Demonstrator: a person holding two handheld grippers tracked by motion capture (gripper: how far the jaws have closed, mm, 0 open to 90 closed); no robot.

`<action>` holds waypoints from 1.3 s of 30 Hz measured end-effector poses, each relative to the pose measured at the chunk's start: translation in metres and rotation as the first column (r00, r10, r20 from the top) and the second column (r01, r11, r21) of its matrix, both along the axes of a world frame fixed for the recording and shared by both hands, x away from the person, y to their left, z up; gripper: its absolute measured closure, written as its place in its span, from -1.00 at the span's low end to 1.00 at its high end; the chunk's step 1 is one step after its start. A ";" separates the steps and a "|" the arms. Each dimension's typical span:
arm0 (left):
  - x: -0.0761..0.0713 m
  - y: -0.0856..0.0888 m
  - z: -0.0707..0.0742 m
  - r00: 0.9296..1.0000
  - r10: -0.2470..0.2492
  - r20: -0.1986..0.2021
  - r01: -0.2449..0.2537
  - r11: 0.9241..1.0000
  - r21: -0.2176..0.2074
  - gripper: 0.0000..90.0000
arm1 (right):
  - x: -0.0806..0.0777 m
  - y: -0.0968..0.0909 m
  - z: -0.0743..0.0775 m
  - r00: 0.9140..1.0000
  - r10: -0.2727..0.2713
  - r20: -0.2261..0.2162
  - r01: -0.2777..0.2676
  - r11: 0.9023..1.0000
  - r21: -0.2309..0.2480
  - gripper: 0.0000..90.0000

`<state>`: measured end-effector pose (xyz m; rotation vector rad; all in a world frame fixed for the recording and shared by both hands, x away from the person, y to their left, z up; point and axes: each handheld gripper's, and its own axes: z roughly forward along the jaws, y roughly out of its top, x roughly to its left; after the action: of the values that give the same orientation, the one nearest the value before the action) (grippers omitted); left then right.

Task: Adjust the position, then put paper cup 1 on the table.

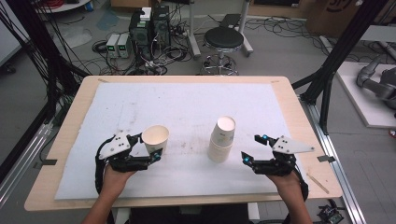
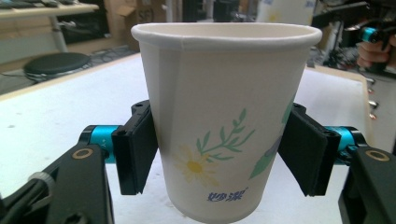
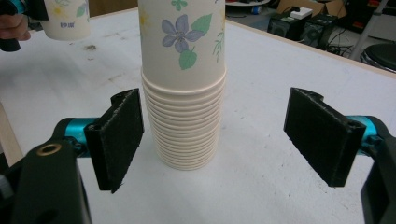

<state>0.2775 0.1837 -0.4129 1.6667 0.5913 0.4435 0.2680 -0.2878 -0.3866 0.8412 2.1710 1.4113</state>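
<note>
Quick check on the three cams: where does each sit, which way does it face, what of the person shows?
High view: above the person's side, facing forward and down on the table; both forearms, left gripper, right gripper.
Left gripper view: rides the left gripper, looks along its jaws, shut on the cup; other hand far right.
Right gripper view: rides the right gripper, jaws open around the stack.
Shared: cup and stack appear in high and right gripper views.

The wooden table [image 1: 299,121] has a light brown top and it is covered almost fully by a white foam mat [image 1: 187,107] with some small dirty marks. On the mat stands upright a stack of paper cups [image 1: 221,140], with flower print, right of the middle. A pale strip [image 1: 317,182] lies on the bare wood near the right front corner.
</note>
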 end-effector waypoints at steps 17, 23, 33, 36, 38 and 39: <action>-0.001 0.020 0.002 0.995 0.095 0.043 -0.093 0.994 -0.048 -0.28 | -0.001 -0.004 0.001 1.000 -0.012 0.015 0.012 1.000 0.012 -0.55; 0.005 0.024 0.002 0.992 0.118 0.040 -0.117 0.993 -0.031 -0.28 | -0.001 -0.006 0.001 1.000 -0.016 0.021 0.016 1.000 0.015 -0.55; 0.043 0.054 -0.001 0.976 0.215 0.038 -0.207 0.966 -0.156 -0.29 | 0.000 -0.009 0.001 0.999 -0.026 0.025 0.025 1.000 0.015 -0.55; 0.053 0.060 -0.006 0.964 0.262 0.047 -0.252 0.957 -0.146 -0.29 | 0.000 -0.009 0.002 0.999 -0.028 0.032 0.028 0.999 0.018 -0.55; 0.059 0.062 -0.011 0.959 0.283 0.021 -0.279 0.953 -0.119 -0.29 | 0.000 -0.008 0.002 0.999 -0.024 0.032 0.023 1.000 0.019 -0.55; 0.061 0.062 -0.014 0.957 0.289 0.007 -0.287 0.952 -0.109 -0.29 | 0.000 -0.007 0.002 0.999 -0.024 0.032 0.024 1.000 0.018 -0.55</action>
<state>0.3389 0.2457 -0.4271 1.4755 0.8324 0.6297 0.2679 -0.2953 -0.3848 0.8417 2.1206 1.4241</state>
